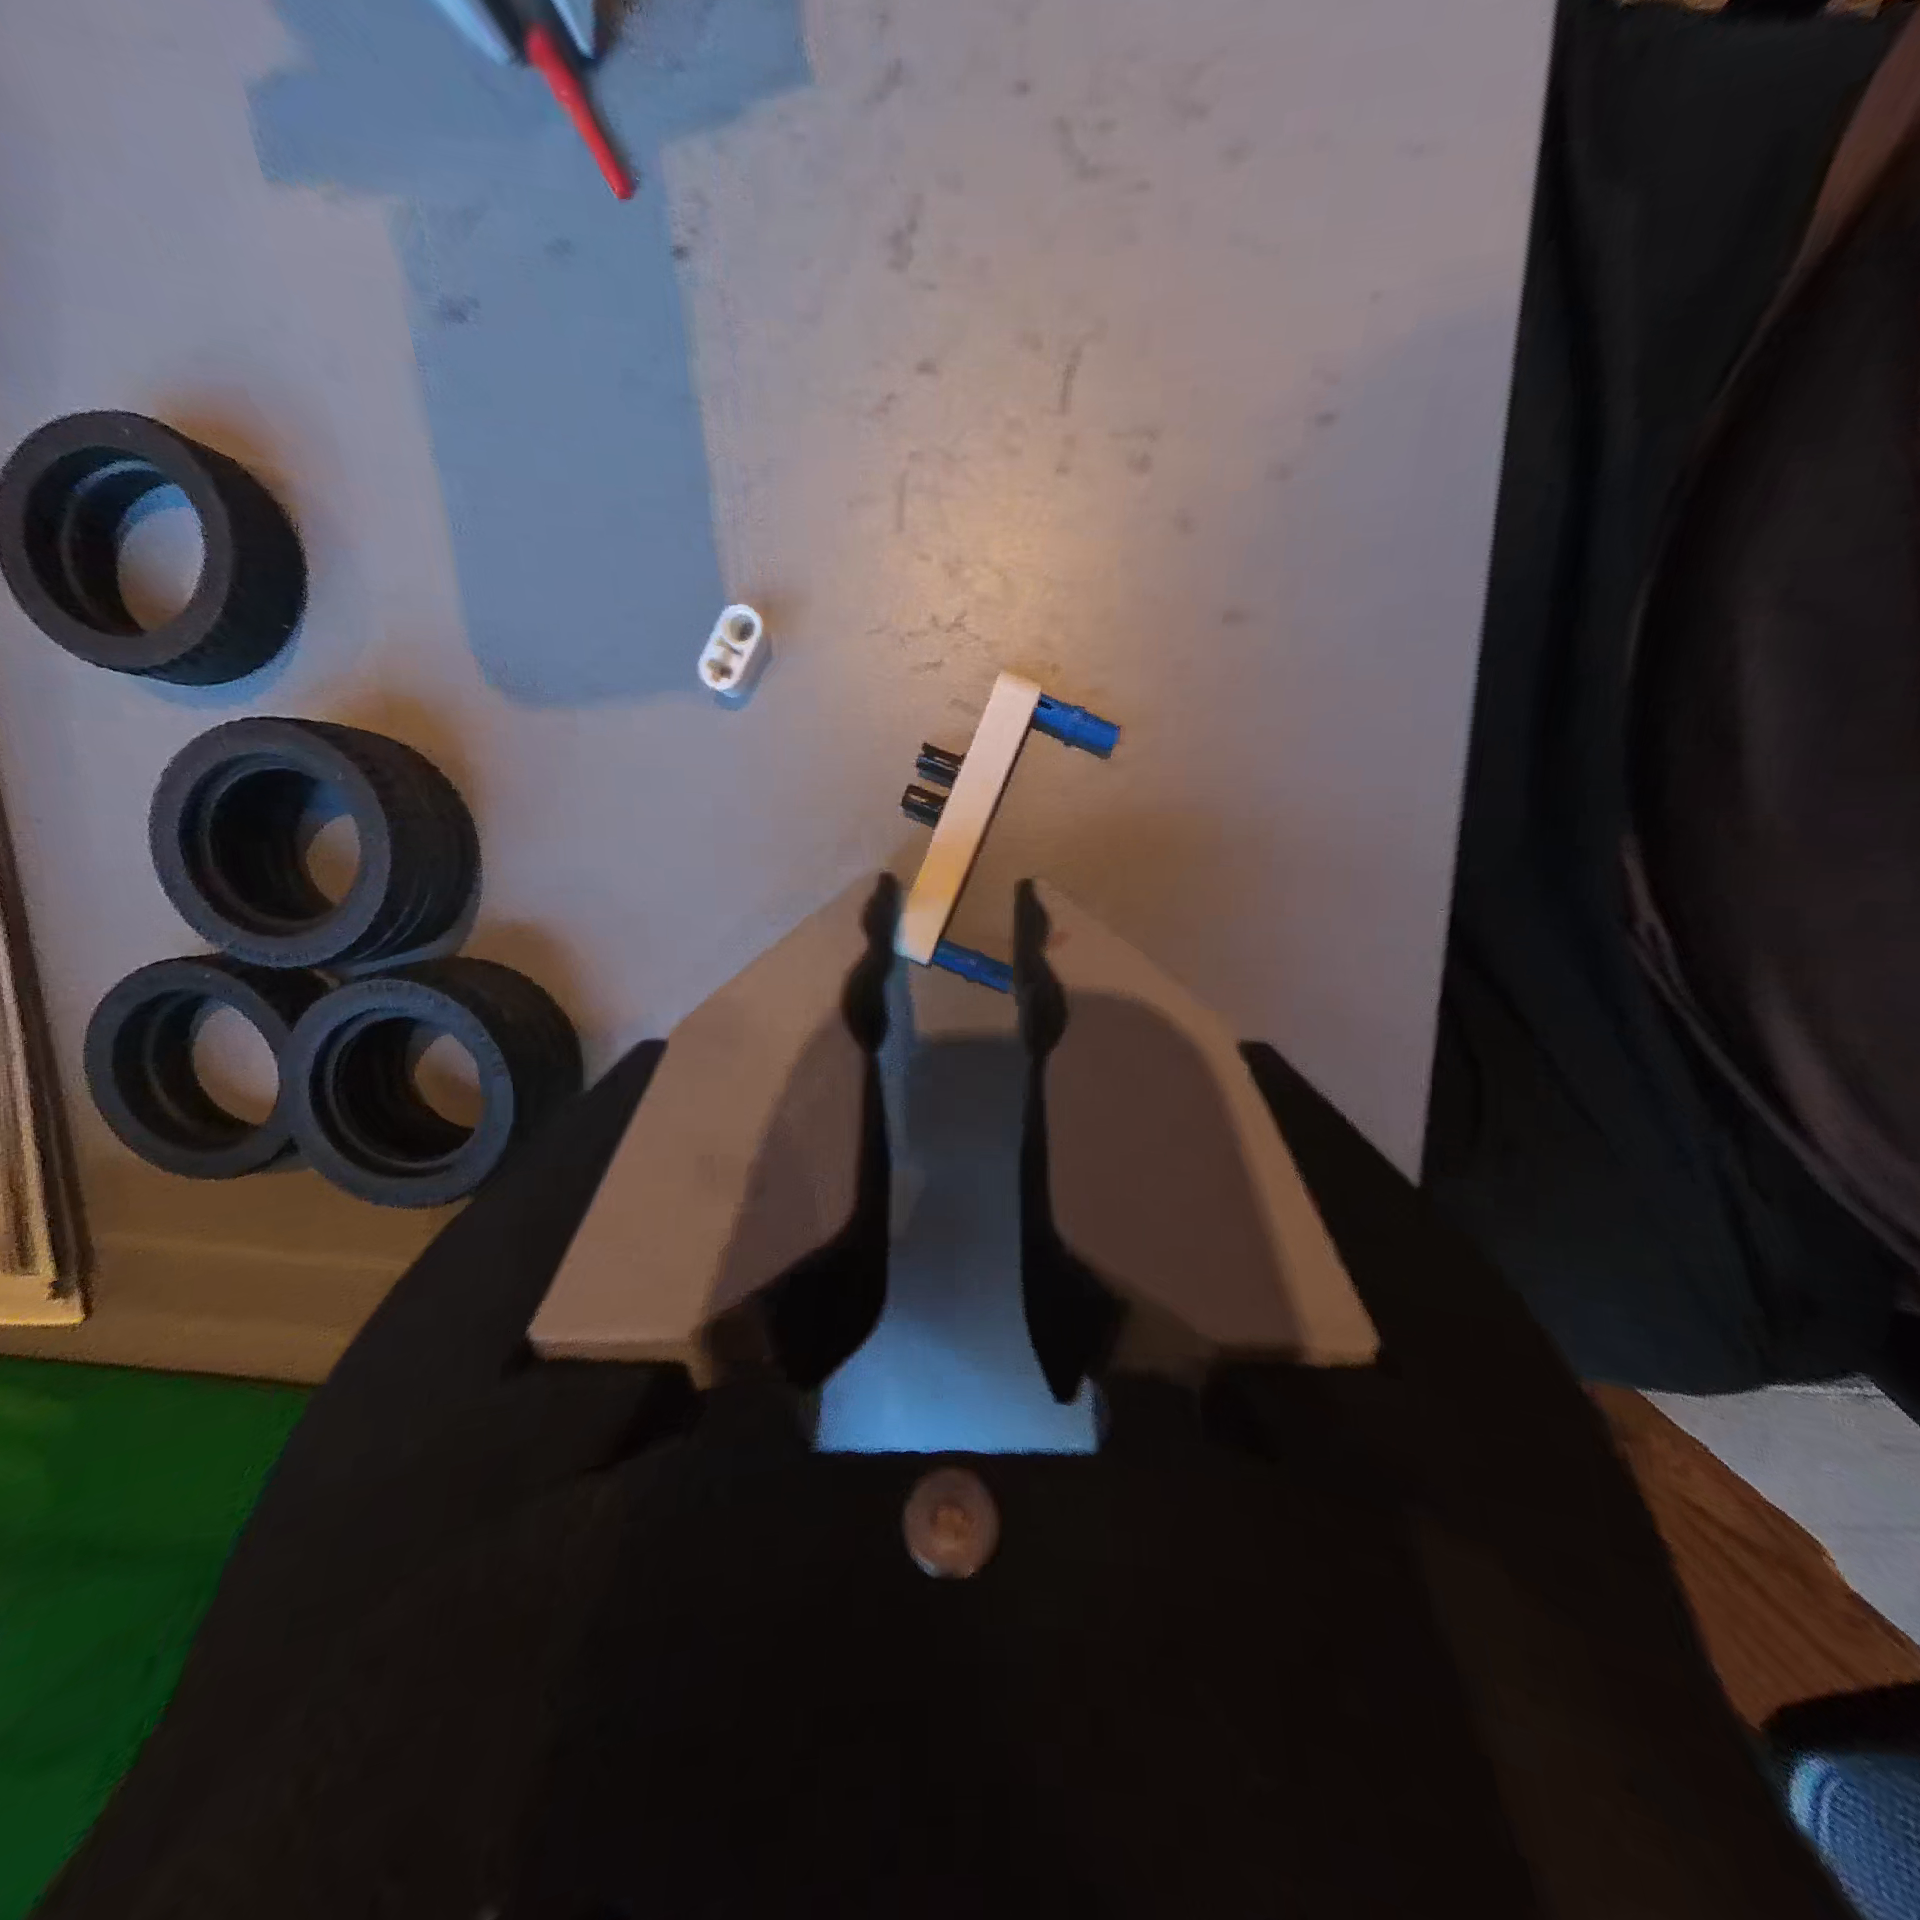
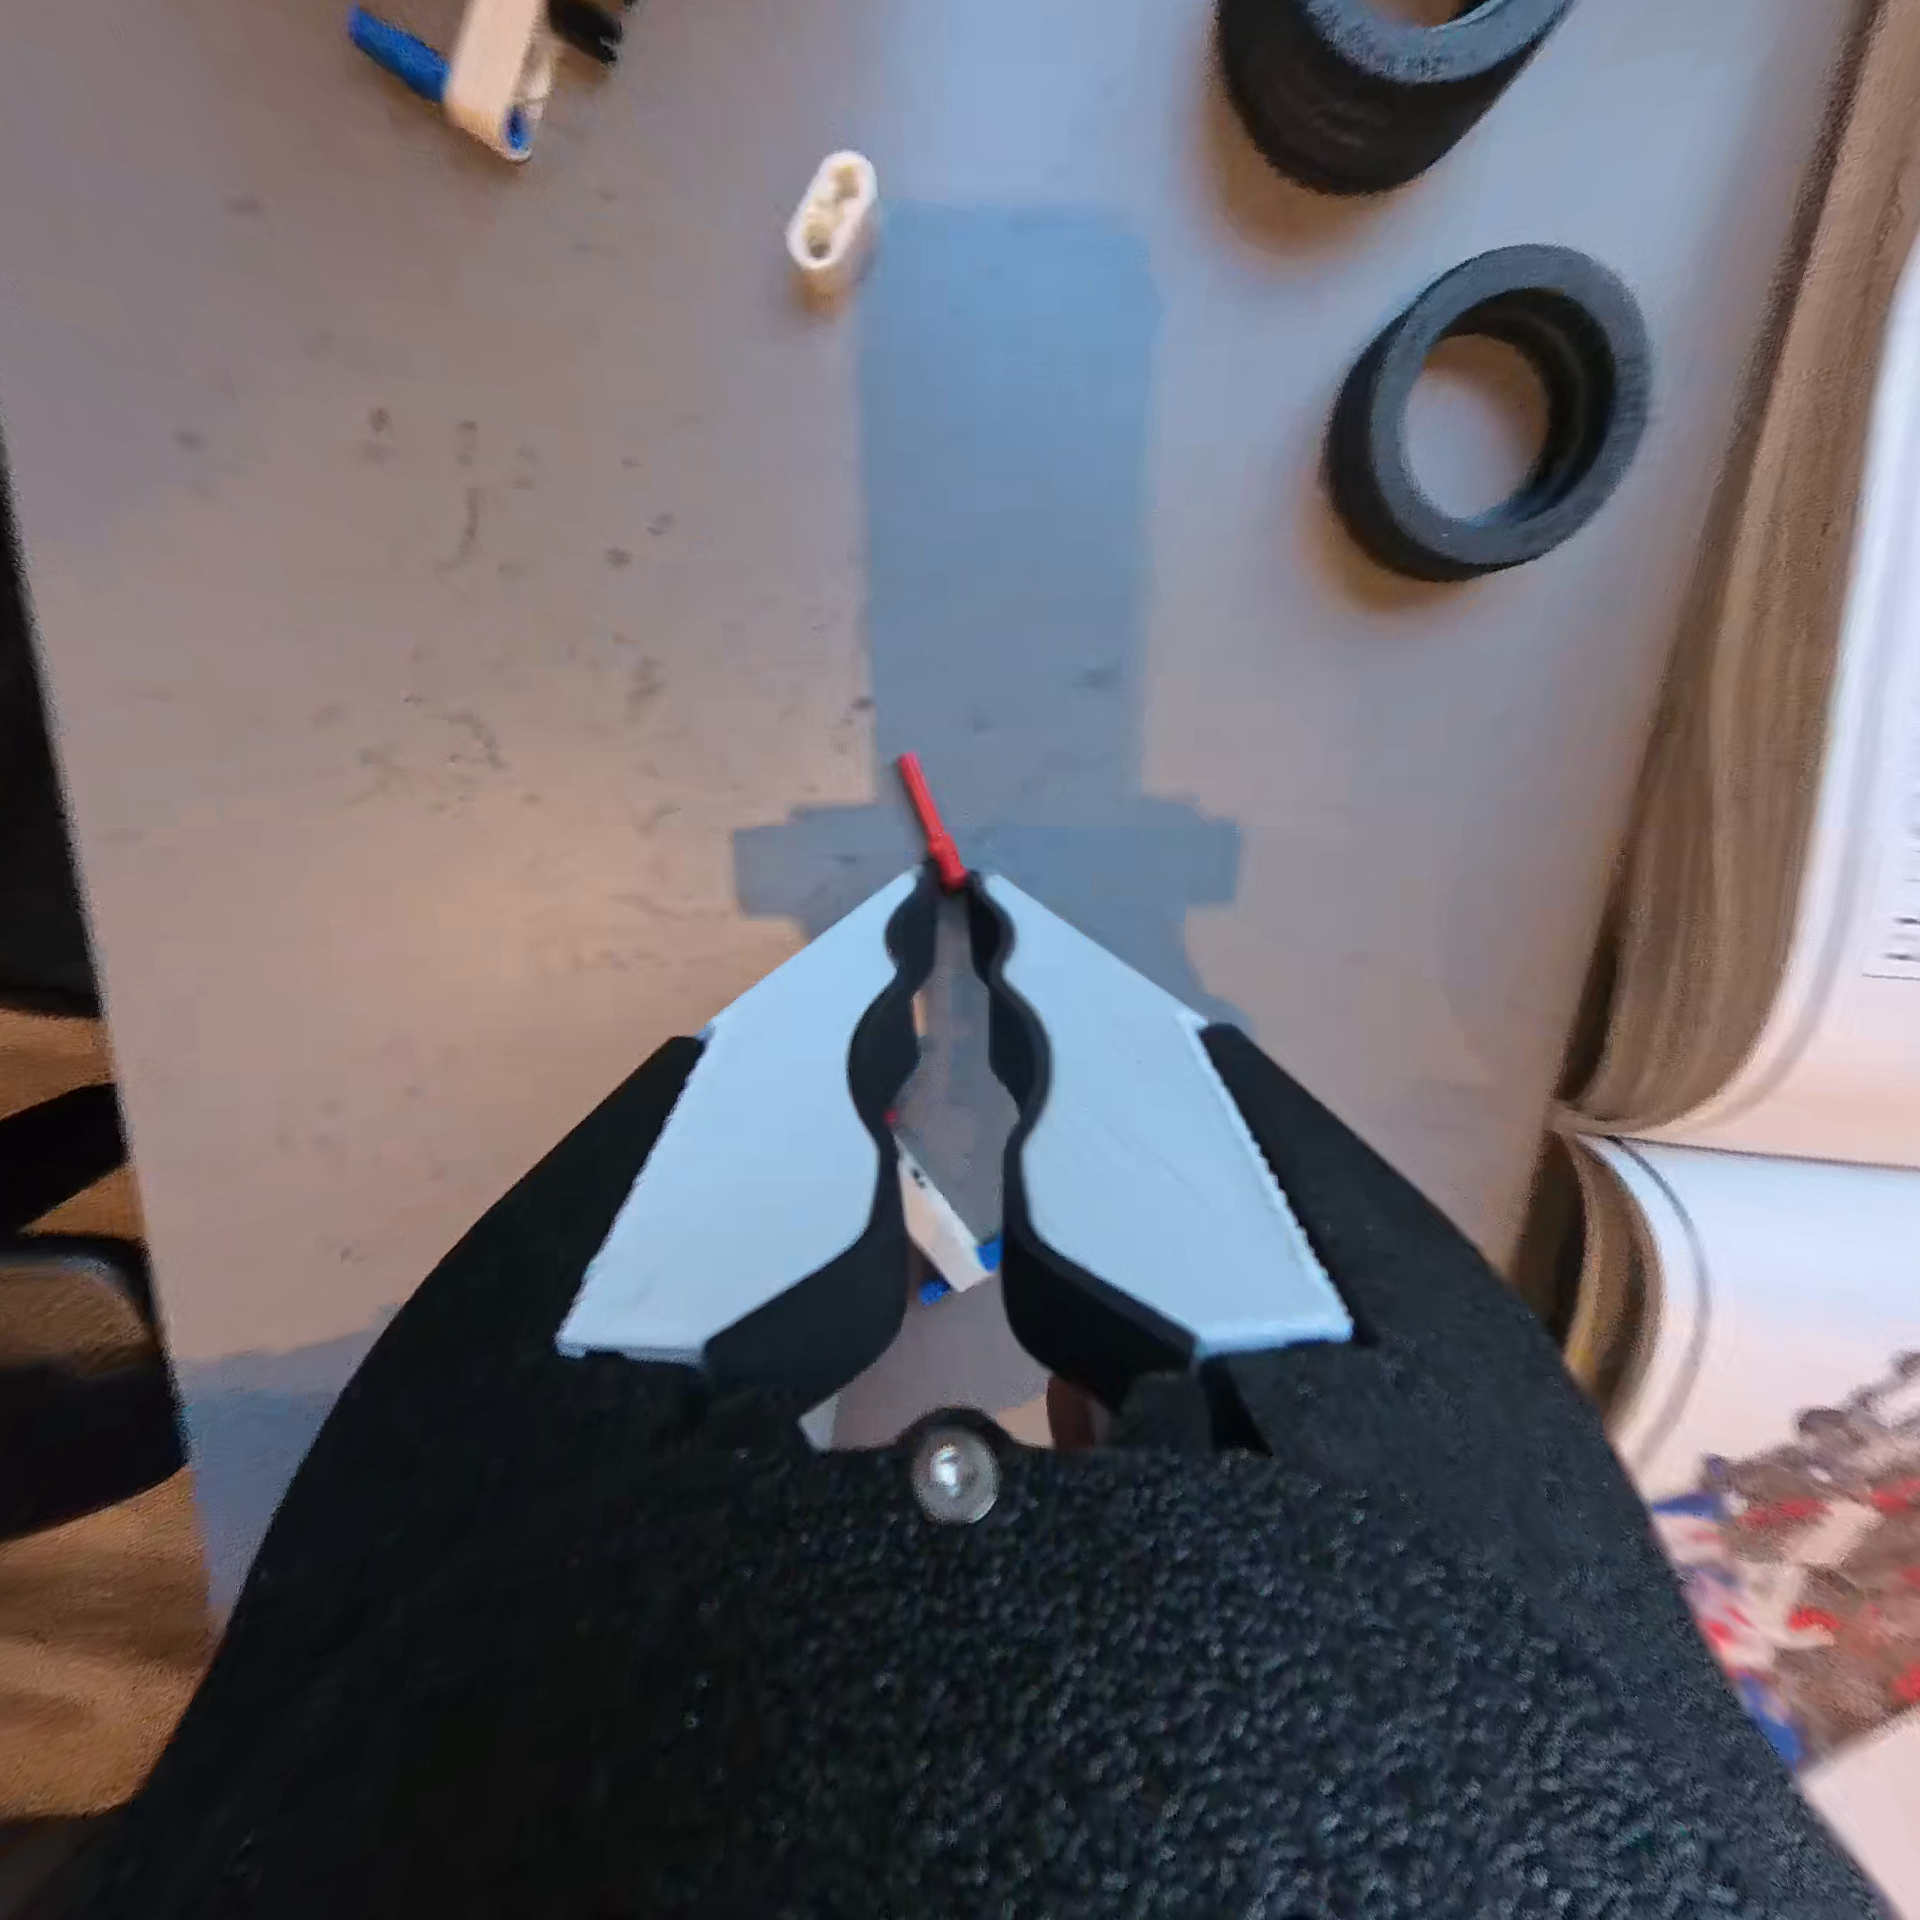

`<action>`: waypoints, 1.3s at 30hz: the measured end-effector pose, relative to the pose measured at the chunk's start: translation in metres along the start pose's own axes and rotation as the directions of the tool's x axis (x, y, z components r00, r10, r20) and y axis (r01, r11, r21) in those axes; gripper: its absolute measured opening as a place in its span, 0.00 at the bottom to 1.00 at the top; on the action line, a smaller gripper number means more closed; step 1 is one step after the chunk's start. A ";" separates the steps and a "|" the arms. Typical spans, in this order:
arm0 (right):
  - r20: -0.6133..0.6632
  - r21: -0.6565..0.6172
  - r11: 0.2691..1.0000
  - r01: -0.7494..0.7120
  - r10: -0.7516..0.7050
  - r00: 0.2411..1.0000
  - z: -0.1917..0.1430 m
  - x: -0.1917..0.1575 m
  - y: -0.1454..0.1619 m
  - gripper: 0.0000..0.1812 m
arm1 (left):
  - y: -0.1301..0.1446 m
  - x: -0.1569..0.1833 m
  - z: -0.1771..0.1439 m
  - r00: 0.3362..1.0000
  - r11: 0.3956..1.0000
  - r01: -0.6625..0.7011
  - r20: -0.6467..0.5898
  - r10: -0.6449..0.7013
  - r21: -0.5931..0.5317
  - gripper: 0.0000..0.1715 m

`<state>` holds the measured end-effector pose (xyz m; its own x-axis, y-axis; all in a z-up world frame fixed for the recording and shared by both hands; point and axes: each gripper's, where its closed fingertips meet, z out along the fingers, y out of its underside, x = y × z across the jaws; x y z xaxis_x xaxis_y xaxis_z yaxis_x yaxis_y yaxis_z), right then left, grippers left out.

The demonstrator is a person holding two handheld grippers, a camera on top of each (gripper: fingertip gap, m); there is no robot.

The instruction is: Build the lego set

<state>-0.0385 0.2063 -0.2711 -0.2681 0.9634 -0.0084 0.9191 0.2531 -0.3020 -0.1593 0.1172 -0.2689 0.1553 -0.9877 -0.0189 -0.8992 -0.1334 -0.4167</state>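
My mat [image 1: 1195, 364] is the biggest thing here: smooth, pale grey, faintly smudged, with a dull blue-grey shadow of my right claw lying across it. I place everything else against it. A black cloth [image 1: 1662, 727] with soft folds drapes along one edge of the mat. At the opposite edge a glossy booklet [image 2: 1818, 1507] curls upward, its page too blurred to make out.

Four tyres [image 1: 312, 842] sit on the mat near that edge, black rubber rings with fine ribbed tread; three touch in a cluster and one stands apart. My right view catches only two, one cut off by the frame.

My left claw [image 1: 956, 914] is black grainy plastic with flat pale plates and wavy pads. It is parted around the near end of a white beam [image 1: 977, 800], which lies mid-mat; whether the pads press it I cannot tell. The beam is a flat smooth bar carrying two blue pins on one side and two stubby black pins on the other.

My right claw [image 2: 945, 883] is pinched closed on a thin red axle [image 2: 928, 816], held above the mat; only its tip shows past the pads. Through the gap behind the pads I glimpse a white-and-blue piece, mostly hidden.

One small white connector [image 1: 734, 646], rounded with two holes, lies on the mat beside the beam.
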 end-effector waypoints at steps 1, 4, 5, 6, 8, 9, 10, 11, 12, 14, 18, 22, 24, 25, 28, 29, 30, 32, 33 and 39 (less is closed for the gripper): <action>0.015 0.008 1.000 -0.013 0.013 1.000 0.000 -0.001 -0.001 0.03 | 0.000 0.001 0.001 1.000 1.000 0.016 -0.009 -0.016 0.005 0.06; -0.014 0.049 0.997 -0.053 0.054 0.998 0.001 -0.002 -0.002 0.03 | -0.002 -0.001 0.001 0.996 0.995 0.084 0.031 -0.085 0.052 0.03; -0.021 0.068 0.995 -0.079 0.080 0.997 0.001 -0.004 -0.003 0.03 | -0.003 -0.002 0.001 0.991 0.989 0.125 0.039 -0.128 0.074 0.03; -0.009 0.094 0.990 -0.107 0.109 0.994 0.001 -0.010 -0.007 0.03 | -0.004 -0.002 0.002 0.982 0.978 0.179 0.043 -0.184 0.103 0.03; -0.012 0.154 0.971 -0.181 0.185 0.983 0.001 -0.020 -0.017 0.03 | -0.008 -0.003 0.003 0.946 0.935 0.311 0.037 -0.322 0.171 0.03; -0.003 0.189 0.957 -0.221 0.225 0.974 0.001 -0.028 -0.024 0.03 | -0.010 -0.002 0.003 0.926 0.910 0.363 0.033 -0.377 0.202 0.03; 0.018 0.227 0.938 -0.261 0.264 0.964 0.001 -0.037 -0.033 0.03 | -0.011 -0.003 0.003 0.904 0.883 0.408 0.035 -0.426 0.231 0.03; 0.047 0.260 0.917 -0.303 0.301 0.952 0.002 -0.048 -0.041 0.03 | -0.013 -0.004 0.004 0.882 0.857 0.446 0.035 -0.470 0.258 0.03; 0.074 0.290 0.891 -0.351 0.344 0.936 0.004 -0.056 -0.049 0.03 | -0.015 -0.006 0.004 0.864 0.835 0.472 0.039 -0.502 0.281 0.03; 0.131 0.338 0.830 -0.445 0.427 0.895 0.008 -0.070 -0.063 0.03 | -0.018 -0.010 0.006 0.834 0.803 0.504 0.062 -0.548 0.320 0.03; 0.156 0.425 0.691 -0.585 0.581 0.799 0.019 -0.071 -0.073 0.02 | -0.027 -0.015 0.009 0.789 0.750 0.542 0.079 -0.610 0.380 0.03; 0.216 0.484 0.550 -0.681 0.679 0.702 0.018 -0.070 -0.072 0.02 | -0.029 -0.015 0.008 0.763 0.732 0.538 0.128 -0.634 0.417 0.03; 0.218 0.518 0.507 -0.689 0.701 0.679 0.015 -0.070 -0.071 0.02 | -0.032 -0.017 0.005 0.751 0.718 0.515 0.158 -0.642 0.469 0.03; 0.232 0.540 0.473 -0.696 0.711 0.664 0.012 -0.070 -0.072 0.02 | -0.031 -0.019 0.002 0.741 0.713 0.499 0.184 -0.646 0.493 0.03; 0.361 0.582 0.344 -0.737 0.703 0.613 0.003 -0.072 -0.080 0.02 | -0.039 -0.024 -0.012 0.732 0.729 0.391 0.290 -0.616 0.562 0.03; 0.403 0.587 0.304 -0.750 0.694 0.597 0.000 -0.071 -0.082 0.02 | -0.042 -0.026 -0.017 0.727 0.734 0.351 0.325 -0.605 0.582 0.03; 0.443 0.586 0.269 -0.764 0.683 0.581 -0.003 -0.071 -0.084 0.02 | -0.045 -0.025 -0.020 0.729 0.742 0.320 0.347 -0.590 0.589 0.03; 0.519 0.588 0.190 -0.786 0.657 0.547 -0.010 -0.068 -0.088 0.02 | -0.051 -0.023 -0.023 0.733 0.748 0.271 0.374 -0.569 0.606 0.03; 0.555 0.584 0.157 -0.797 0.640 0.532 -0.014 -0.067 -0.090 0.02 | -0.052 -0.023 -0.023 0.733 0.753 0.259 0.385 -0.561 0.605 0.03; 0.643 0.539 0.094 -0.837 0.597 0.480 -0.015 -0.064 -0.090 0.02 | -0.058 -0.017 -0.024 0.757 0.770 0.200 0.403 -0.514 0.606 0.03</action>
<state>-0.0997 0.1232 -0.2293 0.2342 0.5569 -0.7969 0.1550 -0.8306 -0.5349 -0.1192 0.1395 -0.2222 0.7447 -0.6464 -0.1661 -0.4132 -0.2511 -0.8753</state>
